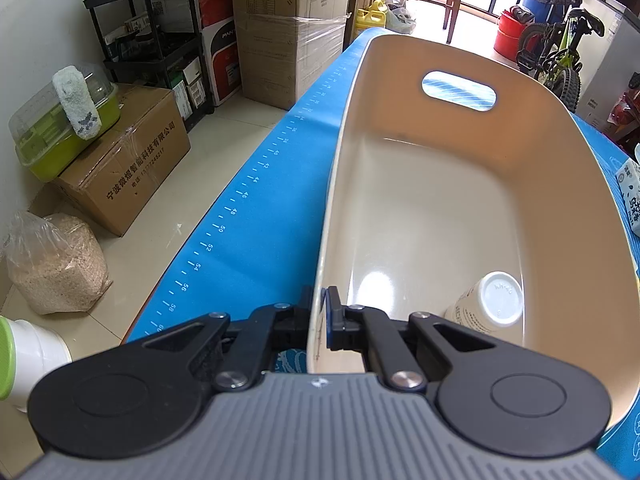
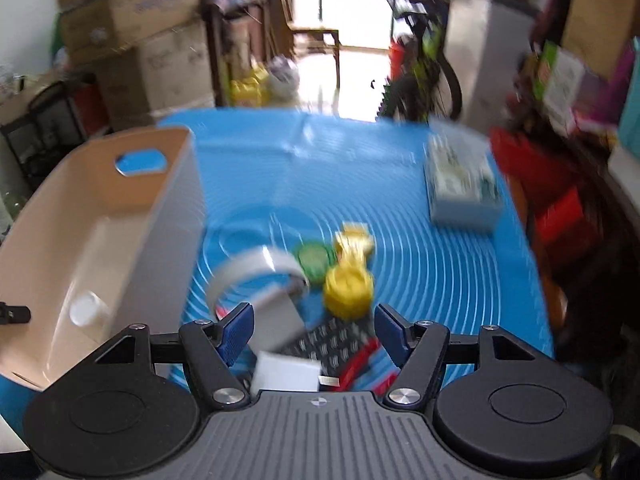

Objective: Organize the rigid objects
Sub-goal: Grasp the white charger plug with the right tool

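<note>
A beige bin (image 1: 440, 208) with a handle cutout stands on the blue mat (image 1: 256, 184). My left gripper (image 1: 320, 312) is shut on the bin's near rim. A white bottle (image 1: 488, 304) lies inside the bin; it also shows in the right wrist view (image 2: 86, 310). My right gripper (image 2: 314, 326) is open and empty above a cluster of items on the mat (image 2: 440, 280): a white tape roll (image 2: 256, 272), a green lid (image 2: 314, 260), a yellow jar (image 2: 348, 284), a dark patterned box (image 2: 336, 340) and a white block (image 2: 286, 372). The right wrist view is blurred.
A white carton (image 2: 460, 184) lies at the mat's far right; a carton also shows at the right edge of the left wrist view (image 1: 632, 196). Cardboard boxes (image 1: 124, 160), a black shelf (image 1: 156, 40), a sack (image 1: 56, 264) and a bicycle (image 1: 560, 52) stand on the floor around the table.
</note>
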